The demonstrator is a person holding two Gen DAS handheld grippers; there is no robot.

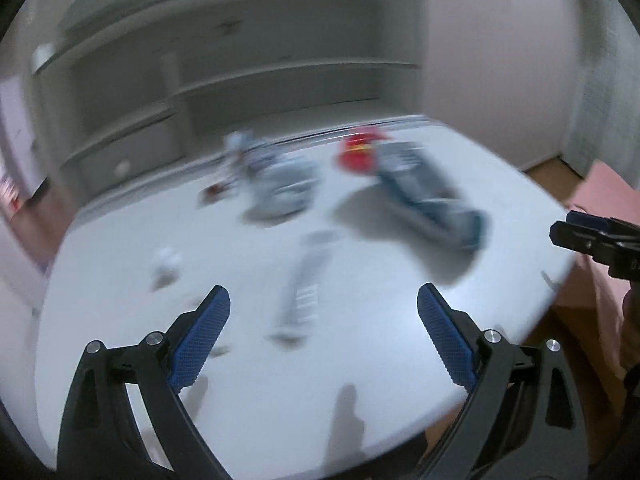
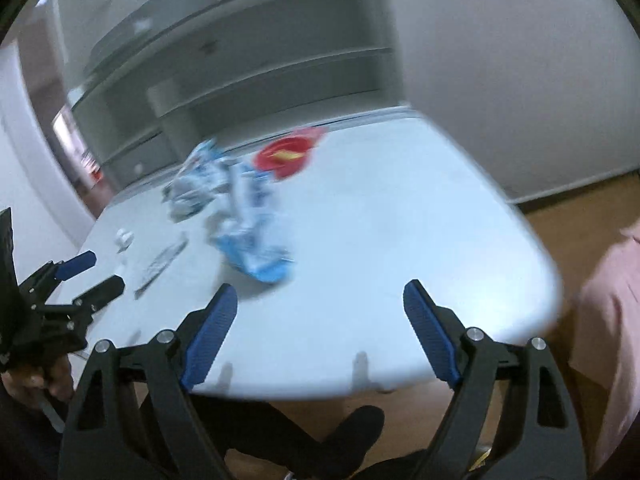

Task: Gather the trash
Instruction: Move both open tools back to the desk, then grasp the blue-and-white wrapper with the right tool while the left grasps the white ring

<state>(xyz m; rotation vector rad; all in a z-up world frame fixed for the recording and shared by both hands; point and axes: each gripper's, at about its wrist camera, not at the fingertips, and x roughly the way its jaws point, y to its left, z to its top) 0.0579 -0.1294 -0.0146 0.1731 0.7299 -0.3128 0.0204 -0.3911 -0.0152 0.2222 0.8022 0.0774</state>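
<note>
A: Blue-and-white foil, that is what the biggest piece looks like, a flattened snack bag (image 2: 256,252) lying on the white bench (image 2: 400,216), nearest the right tool (image 2: 320,300).

B: And the rest of the trash?

A: A crumpled pale wrapper (image 1: 280,188) sits behind it toward the far edge, a red wrapper (image 2: 286,156) just beyond, a narrow silvery sachet (image 1: 304,296) ahead of the left tool (image 1: 324,304), and a small white scrap (image 1: 166,262) off to that tool's left. All blurred, so print and exact edges are beyond me.

B: Are the tools carrying anything?

A: No. Both have their jaws spread wide with nothing between the blue pads (image 1: 200,340). They hover over the near edge of the bench, apart from every piece.

B: How would that bag behave?

A: My guess is very light, thin and slick. It will likely crumple under the pads and could skate away if pushed flat. I would pinch a raised fold or a lifted end, not the flat middle.

B: The sachet?

A: Flat against the bench, probably the hardest. It looks to need a fingertip slid under one end, or a nudge to the bench edge.
</note>
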